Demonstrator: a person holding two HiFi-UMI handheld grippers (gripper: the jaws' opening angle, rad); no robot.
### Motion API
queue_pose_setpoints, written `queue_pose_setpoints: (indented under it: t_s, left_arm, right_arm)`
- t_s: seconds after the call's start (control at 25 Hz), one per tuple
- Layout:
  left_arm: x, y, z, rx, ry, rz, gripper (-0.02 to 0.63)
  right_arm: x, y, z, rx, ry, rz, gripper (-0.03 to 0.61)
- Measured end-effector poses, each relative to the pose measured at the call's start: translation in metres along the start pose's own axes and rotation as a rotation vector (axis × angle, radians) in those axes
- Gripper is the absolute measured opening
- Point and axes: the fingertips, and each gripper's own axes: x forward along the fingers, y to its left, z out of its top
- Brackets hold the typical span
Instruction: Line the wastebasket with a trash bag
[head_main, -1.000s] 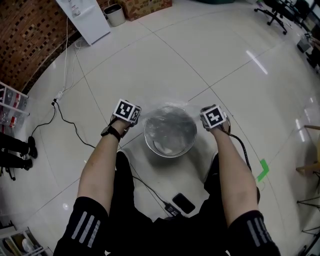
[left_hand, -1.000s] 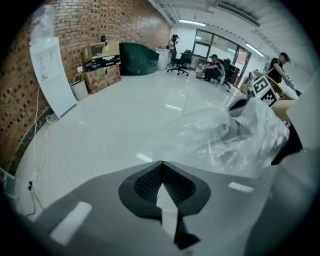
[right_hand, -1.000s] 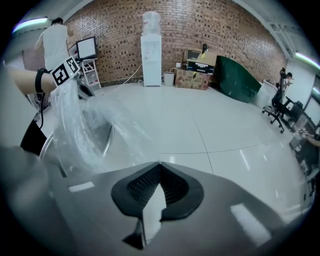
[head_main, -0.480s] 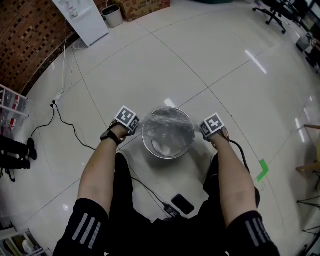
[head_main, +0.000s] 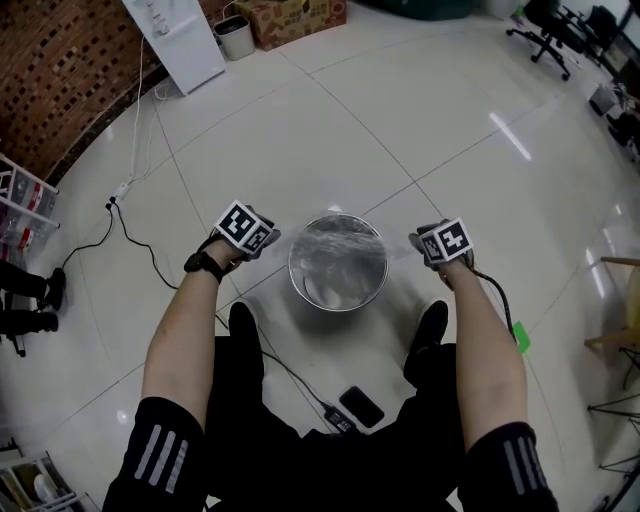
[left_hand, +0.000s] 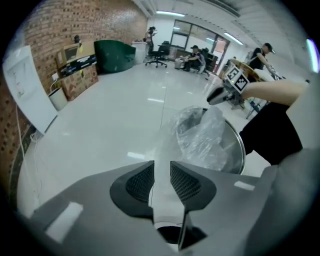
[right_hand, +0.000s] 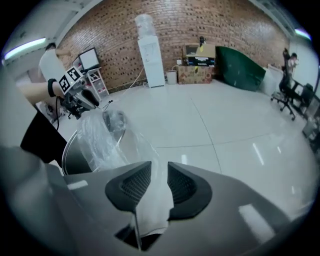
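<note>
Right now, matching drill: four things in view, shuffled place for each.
Things:
1. bag
2. phone
3. green tape
4. dispenser

Places:
A. by the brick wall
B. on the floor, beside the right forearm
C. in the basket
D. on the floor, between the legs

Pairs: 1-C, 2-D, 3-B, 4-A

Polished metal wastebasket (head_main: 372, 290), smooth and mirror-bright on rim and inner wall; trash bag (head_main: 335, 250) of thin clear plastic film, crinkled, shiny; floor (head_main: 330, 130) of pale glossy tiles reflecting ceiling lights; wall (head_main: 60, 80) of rough matt red-brown brick.
</note>
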Motion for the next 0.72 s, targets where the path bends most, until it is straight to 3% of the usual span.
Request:
queue_pose_setpoints:
  t_s: [0.16, 0.28, 0.48, 0.56, 0.72]
  left_arm:
    - [-0.004, -0.04, 0.01, 0.265, 0.04, -0.044, 0.124]
    - [-0.003, -0.06, 0.009, 0.384, 0.075, -0.063, 0.149]
    - [0.009, -0.066, 0.009, 0.397, 0.091, -0.07, 0.175]
    - [0.012, -0.063, 0.007, 0.393, 0.111, -0.062, 0.169]
    - [0.013, -0.068, 0.01, 0.418, 0.104, -0.061, 0.079]
  right_arm:
    - [-0.038, 0.011, 0.036, -0.241, -0.029, 0.0, 0.116]
    - [-0.059, 0.046, 0.056, -0.342, -0.076, 0.088, 0.126]
    - [-0.044, 0.101, 0.043, -0.468, -0.038, 0.252, 0.205]
    - [-0.027, 0.111, 0.03, -0.539, 0.039, 0.262, 0.22]
    - [-0.004, 0.11, 0.017, -0.603, 0.125, 0.226, 0.221]
